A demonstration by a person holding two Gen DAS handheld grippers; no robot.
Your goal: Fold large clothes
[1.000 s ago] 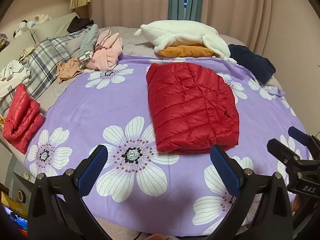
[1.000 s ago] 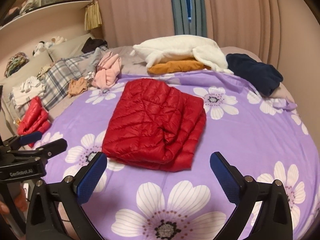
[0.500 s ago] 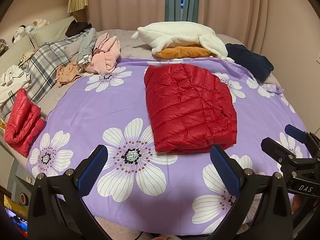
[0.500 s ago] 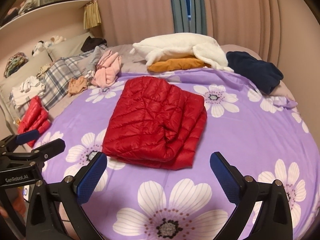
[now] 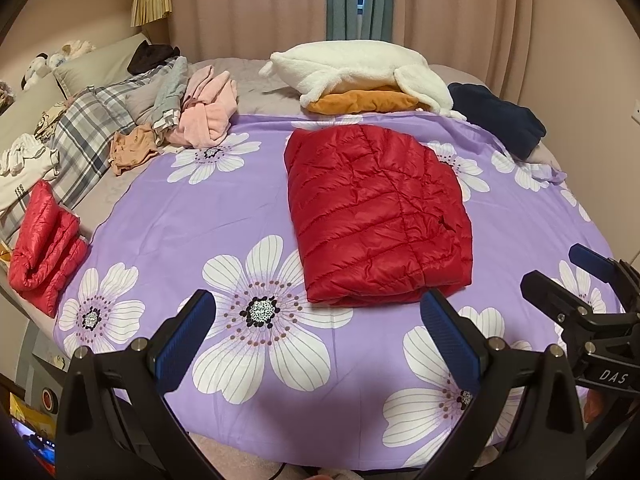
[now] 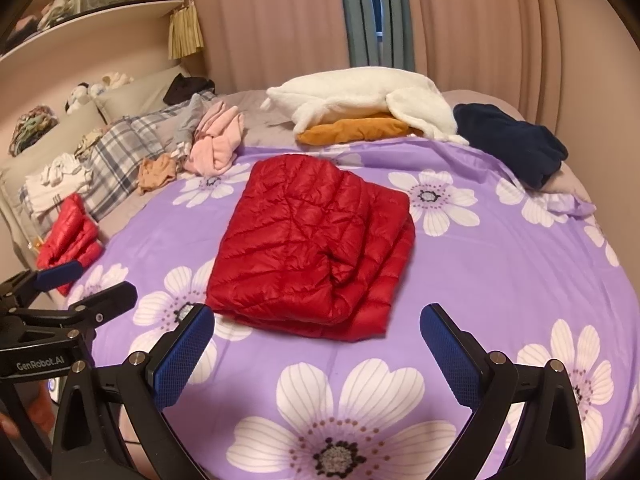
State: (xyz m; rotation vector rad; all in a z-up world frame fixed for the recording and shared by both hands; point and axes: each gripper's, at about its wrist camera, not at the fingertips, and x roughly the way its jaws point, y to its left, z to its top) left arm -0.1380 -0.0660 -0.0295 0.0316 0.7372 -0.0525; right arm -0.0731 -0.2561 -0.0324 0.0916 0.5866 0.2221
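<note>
Though folded, red jacket (image 6: 308, 248) underlayers hidden

The red jacket (image 5: 376, 216) at frame centre is quilted cloth with a slight sheen. The purple sheet (image 5: 200, 216) beneath it is smooth, matt printed fabric. The white garment (image 5: 352, 66) at upper centre looks fluffy, like fleece. Each gripper, left (image 5: 318, 334) and right (image 6: 318, 336), has matt black plastic arms, finely textured blue pads (image 6: 182, 360) and small shiny metal bolts.
</note>
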